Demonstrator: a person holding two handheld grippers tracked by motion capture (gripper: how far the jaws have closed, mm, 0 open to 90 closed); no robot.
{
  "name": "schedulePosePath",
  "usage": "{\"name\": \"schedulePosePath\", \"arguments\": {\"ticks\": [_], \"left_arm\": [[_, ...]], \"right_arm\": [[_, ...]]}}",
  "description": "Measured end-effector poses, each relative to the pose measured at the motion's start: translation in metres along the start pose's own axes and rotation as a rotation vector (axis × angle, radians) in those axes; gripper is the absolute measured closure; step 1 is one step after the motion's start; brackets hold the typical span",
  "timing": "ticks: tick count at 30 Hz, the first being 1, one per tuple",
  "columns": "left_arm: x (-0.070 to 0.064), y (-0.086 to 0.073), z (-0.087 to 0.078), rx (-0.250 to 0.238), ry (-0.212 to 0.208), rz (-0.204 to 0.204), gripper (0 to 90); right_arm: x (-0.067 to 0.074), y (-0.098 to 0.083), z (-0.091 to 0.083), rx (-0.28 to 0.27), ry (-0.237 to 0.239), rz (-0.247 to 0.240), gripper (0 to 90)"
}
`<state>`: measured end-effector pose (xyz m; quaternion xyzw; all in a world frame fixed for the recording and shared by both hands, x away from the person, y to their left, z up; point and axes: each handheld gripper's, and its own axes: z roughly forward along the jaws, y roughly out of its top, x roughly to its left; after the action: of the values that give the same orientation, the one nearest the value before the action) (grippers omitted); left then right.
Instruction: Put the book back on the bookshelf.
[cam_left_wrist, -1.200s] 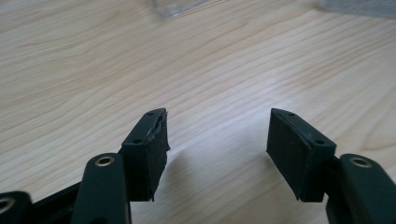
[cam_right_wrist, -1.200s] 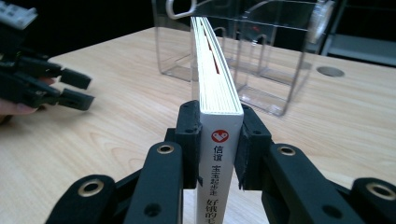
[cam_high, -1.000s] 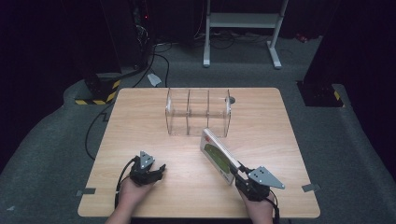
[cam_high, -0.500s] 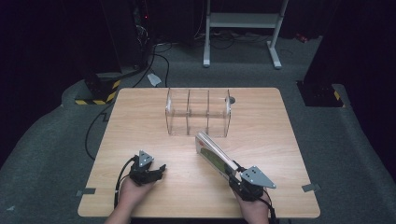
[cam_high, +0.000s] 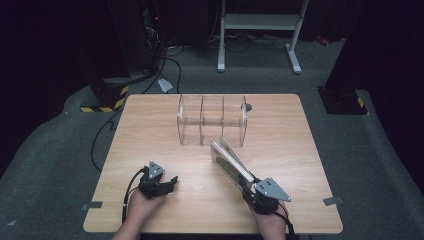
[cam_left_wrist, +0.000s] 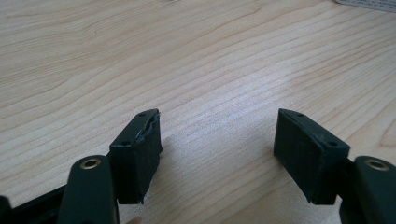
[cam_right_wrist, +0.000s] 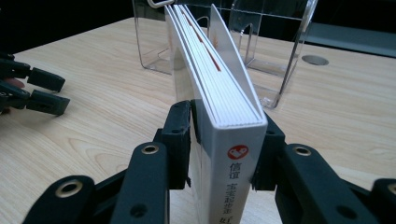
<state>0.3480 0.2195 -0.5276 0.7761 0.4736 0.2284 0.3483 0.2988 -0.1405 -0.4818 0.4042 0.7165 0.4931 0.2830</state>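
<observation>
Since 1.0 s ago: book (cam_high: 231, 163) has swung from a raised, steeper tilt to a lower angle, and its far end now reaches close to the front of the clear acrylic organizer (cam_high: 212, 120). Right gripper (cam_high: 248, 184) has shifted slightly left and forward with it. Left gripper (cam_high: 168, 183) unchanged in place.

Right gripper: jaws clamped on the book at its spine end, one pad on each cover. In the right gripper view the gripper (cam_right_wrist: 228, 140) holds the book (cam_right_wrist: 219, 93) on edge, white spine facing the camera, a red round logo and printed characters on the spine. Page block runs straight ahead from the jaws; the cover on the right of the jaws flares away from the pages at the far end. Ahead of the jaws, just past the book's far end, stands the organizer (cam_right_wrist: 261, 42), three compartments side by side in the high view. Cannot tell whether book and organizer touch.

Left gripper: jaws apart, nothing between them. Left gripper view shows the gripper (cam_left_wrist: 217, 149) low over bare wooden table (cam_left_wrist: 187, 60), pads near the surface. It sits well to the left of the right gripper, visible at the left edge of the right gripper view (cam_right_wrist: 44, 91).

A round grommet hole (cam_right_wrist: 314, 59) lies in the table beyond the organizer, to the right of the book.
</observation>
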Motion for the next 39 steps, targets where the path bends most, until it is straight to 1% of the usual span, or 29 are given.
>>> {"name": "schedulePosePath", "arguments": {"ticks": [3, 5, 10, 12, 14, 19, 25, 29, 32, 37, 39], "left_arm": [[0.0, 0.0, 0.0, 0.0, 0.0, 0.003, 32.0], [0.0, 0.0, 0.0, 0.002, -0.002, 0.002, 31.9], [0.0, 0.0, 0.0, 0.001, -0.003, 0.003, 31.9], [0.0, 0.0, 0.0, 0.004, -0.003, 0.007, 31.9], [0.0, 0.0, 0.0, 0.005, -0.003, 0.006, 31.9], [-0.001, 0.0, 0.0, 0.002, -0.002, 0.006, 32.0], [0.0, 0.0, 0.0, 0.004, -0.006, 0.007, 32.1], [0.0, 0.001, 0.001, 0.002, -0.017, -0.005, 32.1], [0.0, 0.001, 0.001, 0.004, -0.016, -0.002, 32.0], [0.0, 0.001, 0.001, 0.004, -0.015, -0.002, 32.0], [0.0, 0.001, 0.001, 0.003, -0.016, -0.005, 32.1]], "right_arm": [[0.0, -0.001, 0.001, -0.007, 0.001, 0.012, 66.8], [-0.001, 0.0, 0.002, -0.008, 0.012, 0.014, 68.2], [-0.001, 0.002, 0.005, -0.001, 0.03, 0.001, 72.5], [0.001, 0.003, 0.006, -0.002, 0.022, -0.015, 73.8], [0.001, 0.003, 0.006, -0.003, 0.014, -0.015, 74.2], [0.001, 0.003, 0.004, 0.001, 0.01, 0.01, 74.9], [-0.002, 0.01, -0.003, -0.01, -0.018, 0.014, 75.3], [-0.011, 0.013, -0.007, -0.021, -0.034, 0.035, 75.3], [-0.018, 0.016, -0.009, -0.029, -0.055, 0.058, 75.2], [-0.022, 0.027, -0.011, -0.047, -0.092, 0.053, 75.3], [-0.024, 0.032, -0.009, -0.049, -0.103, 0.046, 75.3]]}}
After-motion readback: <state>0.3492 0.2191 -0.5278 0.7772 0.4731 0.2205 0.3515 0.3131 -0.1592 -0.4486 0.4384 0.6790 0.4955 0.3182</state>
